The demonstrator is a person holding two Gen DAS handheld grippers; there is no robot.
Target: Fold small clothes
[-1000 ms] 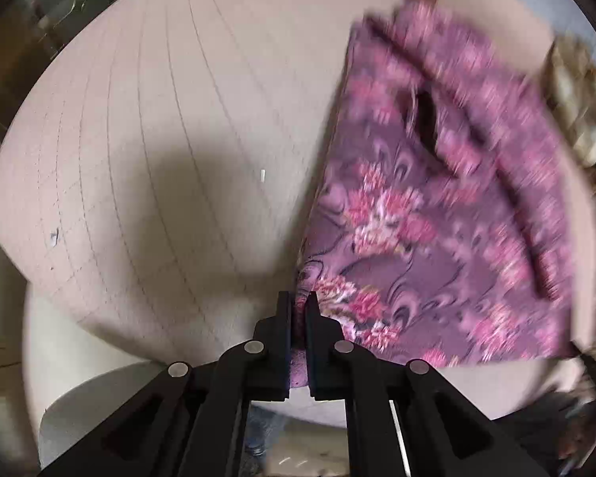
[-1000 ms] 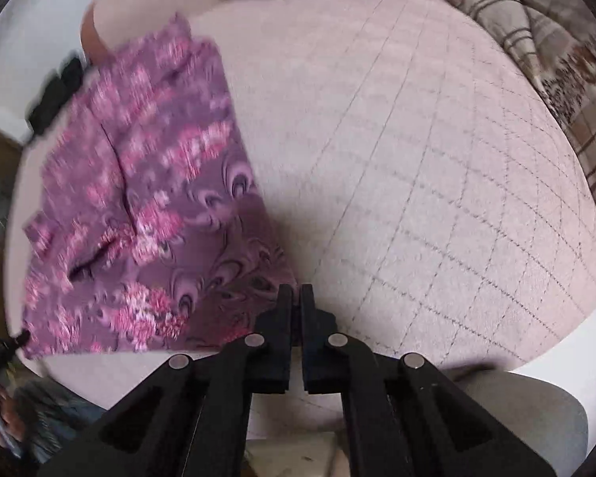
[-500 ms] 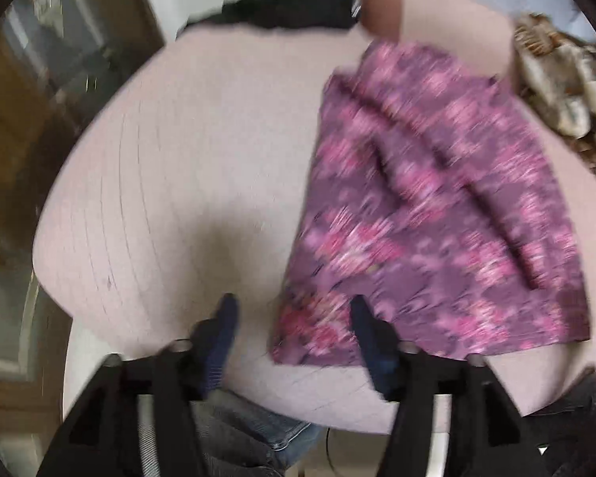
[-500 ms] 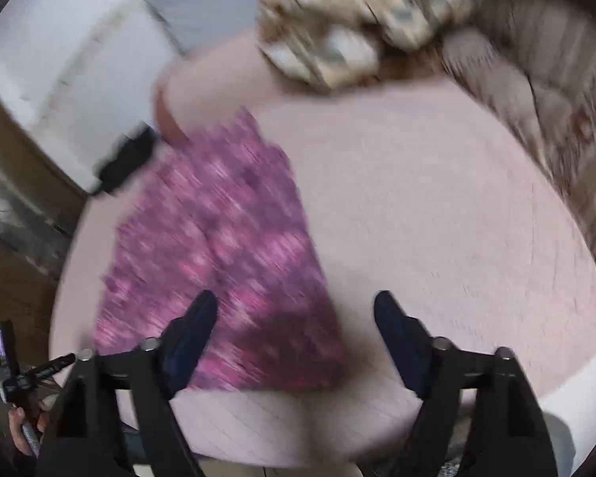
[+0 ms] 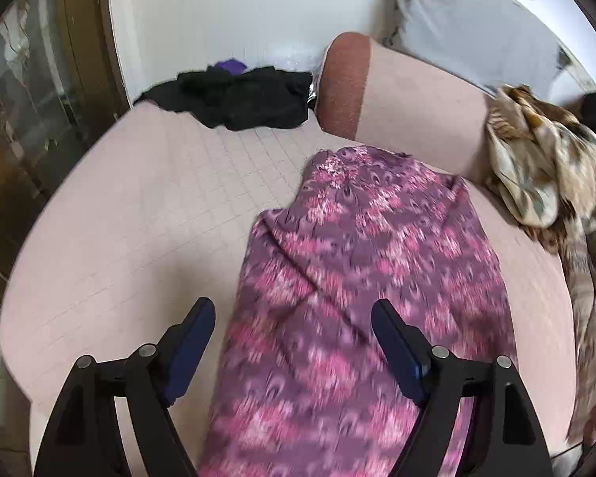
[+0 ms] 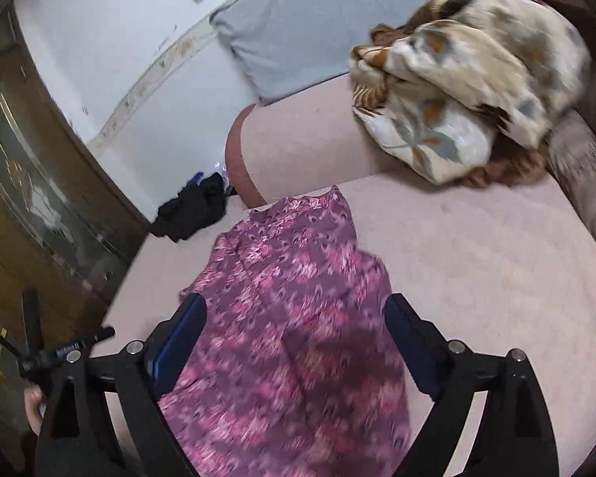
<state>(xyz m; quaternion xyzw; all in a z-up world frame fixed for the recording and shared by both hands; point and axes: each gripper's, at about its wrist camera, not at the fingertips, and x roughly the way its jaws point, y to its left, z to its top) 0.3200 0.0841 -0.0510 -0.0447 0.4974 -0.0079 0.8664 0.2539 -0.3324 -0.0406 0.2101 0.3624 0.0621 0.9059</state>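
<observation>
A purple garment (image 5: pixel 361 298) with a pink flower print is lying spread on the pink quilted bed (image 5: pixel 139 218), running from the near edge up toward the pink bolster (image 5: pixel 413 107) at the far edge; its top end is reaching close to the bolster, and whether the 2 are touching cannot be told. The left hand-held gripper (image 5: pixel 294 338) is hovering over the near part of the garment with its 2 fingers spread wide and holding nothing: the left finger is showing over bare bed just beside the cloth's left border, the right finger over the cloth itself. The right hand-held gripper (image 6: pixel 296 338) is likewise spread wide and pinching nothing, its fingers straddling the garment (image 6: pixel 286 338) so that one is sitting near each side border. Whether either gripper is touching the cloth cannot be told, as the near fabric is blurred. A crumpled black cloth (image 5: pixel 242 97) is lying at the far left corner of the bed, left of the bolster's end. A bundled blanket (image 6: pixel 469 75) printed with brown and grey leaves is resting at the far right, against the bolster. A grey pillow (image 6: pixel 318 24) is standing behind the bolster, against the white wall (image 6: pixel 111 47).
</observation>
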